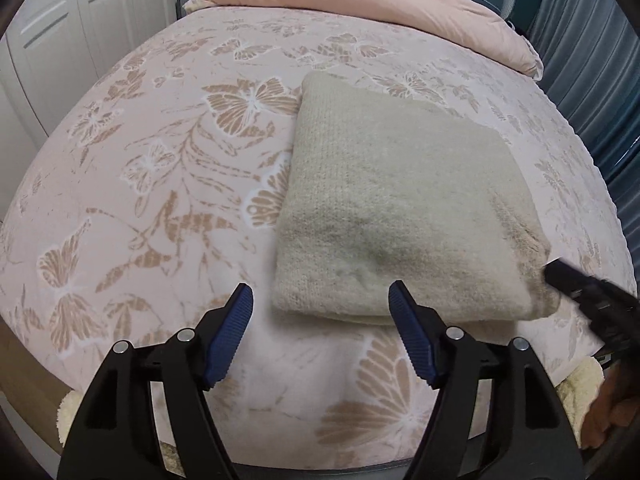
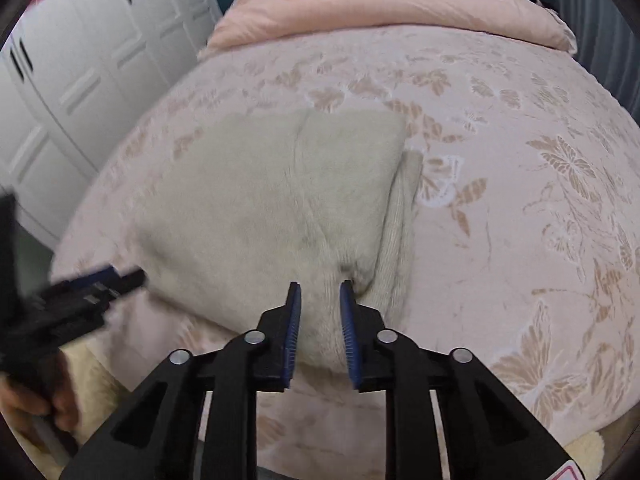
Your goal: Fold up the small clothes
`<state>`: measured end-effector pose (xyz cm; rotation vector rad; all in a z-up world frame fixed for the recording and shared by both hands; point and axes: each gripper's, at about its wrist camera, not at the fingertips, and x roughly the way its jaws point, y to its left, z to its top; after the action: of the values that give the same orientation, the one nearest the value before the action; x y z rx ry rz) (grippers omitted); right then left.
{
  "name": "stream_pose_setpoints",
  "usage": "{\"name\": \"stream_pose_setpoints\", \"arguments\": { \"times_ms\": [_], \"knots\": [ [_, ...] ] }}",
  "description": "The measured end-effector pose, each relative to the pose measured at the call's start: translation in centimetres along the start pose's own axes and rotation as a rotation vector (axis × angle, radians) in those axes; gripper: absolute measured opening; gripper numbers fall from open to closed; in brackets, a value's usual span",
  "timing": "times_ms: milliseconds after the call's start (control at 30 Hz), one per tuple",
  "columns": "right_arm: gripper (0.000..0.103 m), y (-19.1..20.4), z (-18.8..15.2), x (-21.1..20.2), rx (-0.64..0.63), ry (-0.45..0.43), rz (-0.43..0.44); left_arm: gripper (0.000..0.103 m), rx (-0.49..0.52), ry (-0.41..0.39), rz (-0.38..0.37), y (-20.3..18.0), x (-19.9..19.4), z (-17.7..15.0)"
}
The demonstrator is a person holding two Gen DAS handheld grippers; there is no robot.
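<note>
**Folded cream garment on the bed, right gripper pinching its near corner**

The landmark throughout is the folded cream garment (image 1: pixel 400 208), a thick, fuzzy knit lying flat on the pink bedspread (image 1: pixel 140 184), which is printed with tan butterflies and leaves. In the left wrist view the garment forms a rough rectangle, with a second layer showing as a thin lip beneath its near edge. In the right wrist view a ribbed strip of the same knit runs along the garment's right side.

Left gripper (image 1: pixel 320 300): its jaws stand spread, blue ribbed pads facing one another, with nothing between them. It hangs over the bedspread just beside the garment's near left corner; the right-hand pad overlaps the near edge in the picture, but whether it touches the knit cannot be told. Seen from the right wrist camera, this gripper appears blurred at the garment's left side, held by a hand (image 2: pixel 36 404).

Right gripper (image 2: pixel 320 292): its jaws are drawn close together, and a fold of the garment's near right corner is gathered between the blue pads, the fabric puckering just beyond the tips. From the left wrist camera it shows as a dark, blurred shape at that same corner.

Beyond the garment's far edge lies a pink quilt (image 1: pixel 360 4). White panelled wardrobe doors (image 2: pixel 100 52) stand well off to the garment's left.
</note>
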<state>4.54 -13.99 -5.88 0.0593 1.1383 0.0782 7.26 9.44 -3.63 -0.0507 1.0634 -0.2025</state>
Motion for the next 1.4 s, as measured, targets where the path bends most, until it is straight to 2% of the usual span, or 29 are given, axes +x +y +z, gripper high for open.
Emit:
{"name": "stream_pose_setpoints", "arguments": {
  "times_ms": [67,133,200,267,367,433,467,533,667,733,1000,1400],
  "knots": [
    [0.007,-0.7,0.1,0.9,0.042,-0.008,0.018,0.078,0.006,-0.014,0.000,-0.9,-0.8,-0.2],
    [0.008,-0.9,0.9,-0.5,0.078,-0.020,0.030,0.081,0.031,-0.027,0.008,-1.9,-1.7,-0.3],
    [0.009,-0.8,1.1,-2.3,0.083,-0.047,0.029,0.091,0.059,-0.050,0.025,-2.7,-2.7,-0.7],
    [0.010,-0.9,0.5,-4.3,0.094,-0.076,0.023,0.092,0.073,-0.076,0.040,-3.3,-3.6,-1.1],
    [0.017,-1.1,-1.7,-6.9,0.120,-0.110,0.015,0.094,0.072,-0.073,0.038,-3.9,-4.1,-1.4],
    [0.018,-1.0,-3.2,-8.0,0.134,-0.121,-0.018,0.095,0.069,-0.082,0.037,-4.3,-4.4,-1.7],
    [0.021,-0.8,-4.0,-8.6,0.145,-0.131,-0.041,0.095,0.071,-0.092,0.045,-4.5,-4.6,-2.0],
    [0.051,-0.8,-5.5,-9.4,0.177,-0.153,-0.084,0.096,0.076,-0.112,0.068,-5.0,-4.8,-2.5],
    [0.061,-0.2,-7.6,-10.4,0.214,-0.207,-0.143,0.096,0.093,-0.134,0.094,-5.8,-5.2,-3.5],
    [0.070,0.2,-8.2,-10.7,0.219,-0.225,-0.164,0.096,0.102,-0.147,0.123,-6.2,-5.4,-4.2],
    [0.074,1.2,-9.8,-11.7,0.201,-0.257,-0.200,0.097,0.154,-0.196,0.192,-7.9,-6.4,-6.8],
    [0.074,1.9,-10.9,-12.9,0.198,-0.284,-0.194,0.097,0.104,-0.211,0.208,-7.7,-7.6,-7.5]
  ]
}}
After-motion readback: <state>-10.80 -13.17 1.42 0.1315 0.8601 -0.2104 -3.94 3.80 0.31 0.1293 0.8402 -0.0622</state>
